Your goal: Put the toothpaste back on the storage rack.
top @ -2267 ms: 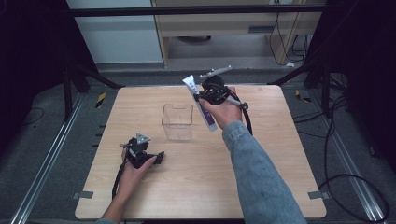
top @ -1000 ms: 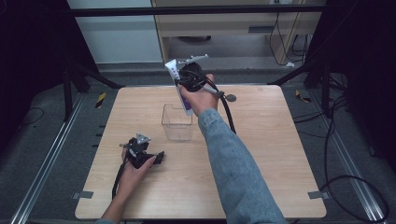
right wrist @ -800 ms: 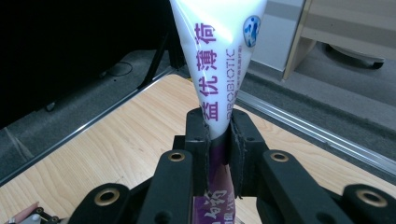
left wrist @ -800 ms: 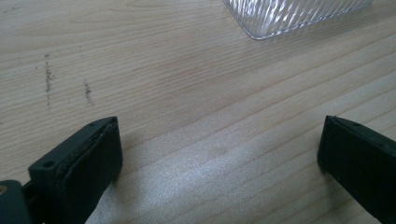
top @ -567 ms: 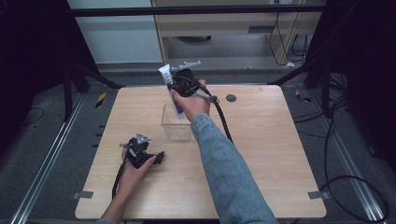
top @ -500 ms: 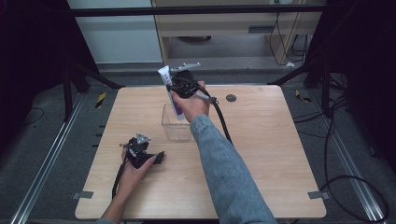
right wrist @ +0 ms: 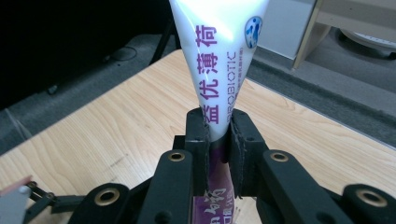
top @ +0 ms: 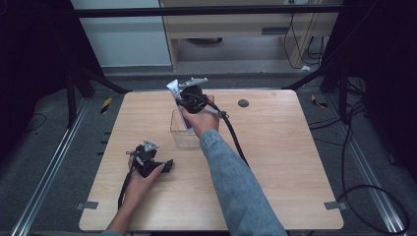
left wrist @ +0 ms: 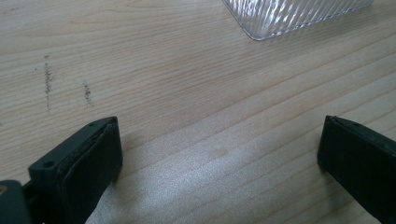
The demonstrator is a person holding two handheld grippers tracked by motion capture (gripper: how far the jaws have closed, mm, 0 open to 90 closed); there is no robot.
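Dark room, grey floor, cabinet behind; a light wooden table (top: 275, 162) carries the work. Right gripper (right wrist: 218, 128) is clamped on a white-and-purple toothpaste tube (right wrist: 219, 56), jaws pinching it partway along its length; in the right gripper view the flat crimped white end fans out beyond the jaws and the purple lower part runs back between them toward the gripper body. From above, the right gripper (top: 193, 101) is held over the far edge of a clear plastic container (top: 183, 132) near the table's middle. The tube (top: 173, 88) stands close to upright, long axis leaning slightly, crimped end up and toward the far left, purple end down inside the container's mouth; whether it touches the bottom cannot be told. Left gripper (top: 164, 166) rests low on the table, nearer the person, jaws wide apart with nothing between them; its own view shows bare wood and one ribbed corner of the container (left wrist: 299, 16) ahead.
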